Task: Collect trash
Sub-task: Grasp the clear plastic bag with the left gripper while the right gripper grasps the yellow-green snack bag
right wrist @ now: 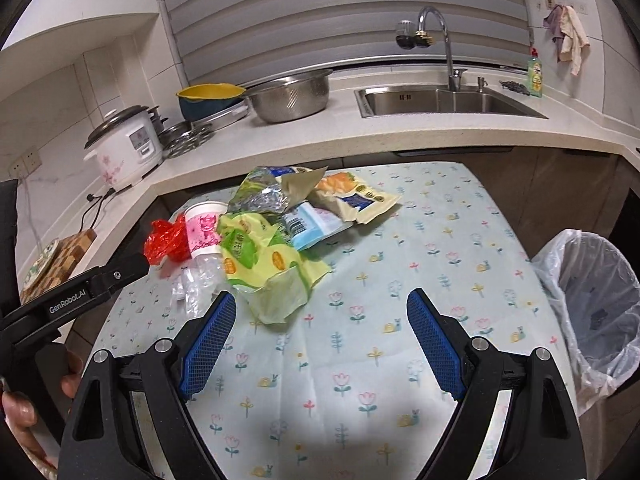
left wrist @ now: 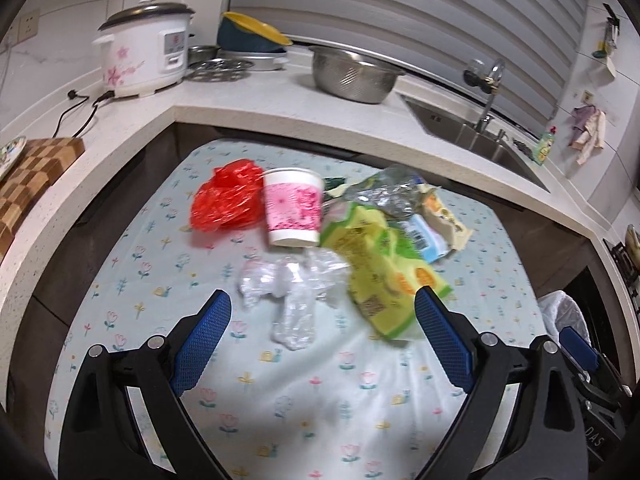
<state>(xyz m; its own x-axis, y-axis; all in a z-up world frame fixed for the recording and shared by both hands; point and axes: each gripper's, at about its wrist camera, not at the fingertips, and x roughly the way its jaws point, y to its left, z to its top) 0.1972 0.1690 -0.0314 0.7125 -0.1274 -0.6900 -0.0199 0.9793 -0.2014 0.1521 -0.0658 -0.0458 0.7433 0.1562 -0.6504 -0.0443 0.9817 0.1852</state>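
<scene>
A pile of trash lies on the flowered tablecloth (left wrist: 320, 380): a red plastic bag (left wrist: 226, 200), a pink and white paper cup (left wrist: 294, 210) on its side, clear crumpled plastic (left wrist: 292, 292), a yellow-green snack wrapper (left wrist: 384, 272) and more wrappers (left wrist: 432, 220) behind. My left gripper (left wrist: 324, 308) is open and empty, just in front of the clear plastic. My right gripper (right wrist: 320, 308) is open and empty, near the yellow-green wrapper (right wrist: 272, 272). The cup (right wrist: 204, 232) and red bag (right wrist: 166, 242) show at the left of the right wrist view.
A bin lined with a clear bag (right wrist: 592, 304) stands right of the table. Behind, the L-shaped counter (right wrist: 320, 136) holds a rice cooker (left wrist: 146, 56), a steel colander (left wrist: 354, 76), a sink (right wrist: 448, 100) and a checkered board (left wrist: 28, 184).
</scene>
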